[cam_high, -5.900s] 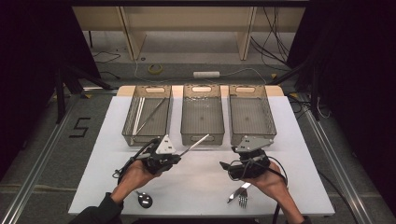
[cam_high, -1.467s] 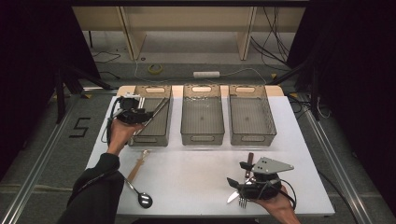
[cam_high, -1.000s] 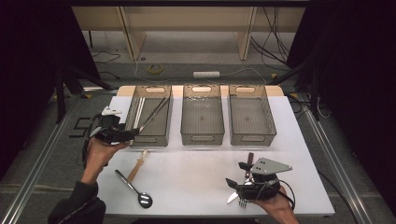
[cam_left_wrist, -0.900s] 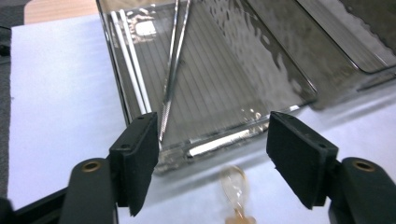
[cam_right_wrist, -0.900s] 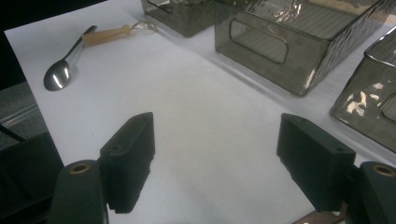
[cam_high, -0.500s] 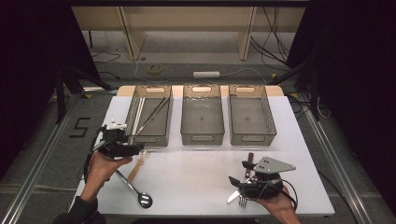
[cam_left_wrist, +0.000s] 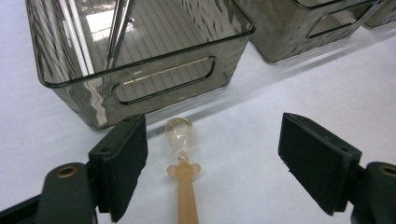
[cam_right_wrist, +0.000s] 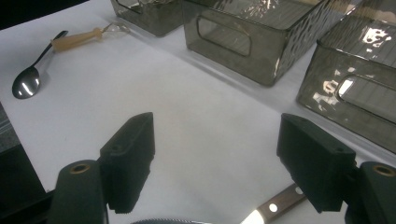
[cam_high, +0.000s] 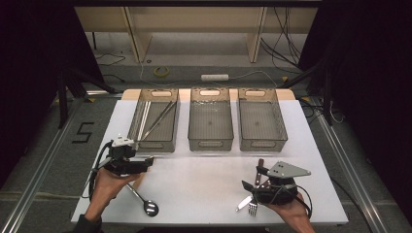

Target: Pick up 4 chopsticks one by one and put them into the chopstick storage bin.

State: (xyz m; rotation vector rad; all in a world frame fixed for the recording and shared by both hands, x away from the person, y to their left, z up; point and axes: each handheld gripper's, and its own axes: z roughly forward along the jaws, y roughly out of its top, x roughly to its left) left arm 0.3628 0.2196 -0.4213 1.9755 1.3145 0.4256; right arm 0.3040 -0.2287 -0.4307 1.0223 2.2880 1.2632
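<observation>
My left gripper hovers low over the table's left side, just in front of the left bin. In the left gripper view it is open, and a tan-handled spoon with a clear bowl lies between the jaws, untouched. The left bin holds long metal utensils. My right gripper is near the front right, open over bare table. A brown-handled knife lies just under it.
A metal spoon lies at the front left, also seen in the right gripper view. A fork rests beside the right hand. The middle bin and right bin stand at the back.
My left gripper left a long metal utensil in the left bin, then drew back and down over the tan-handled spoon. The right gripper moved to the front right and has stayed there.
</observation>
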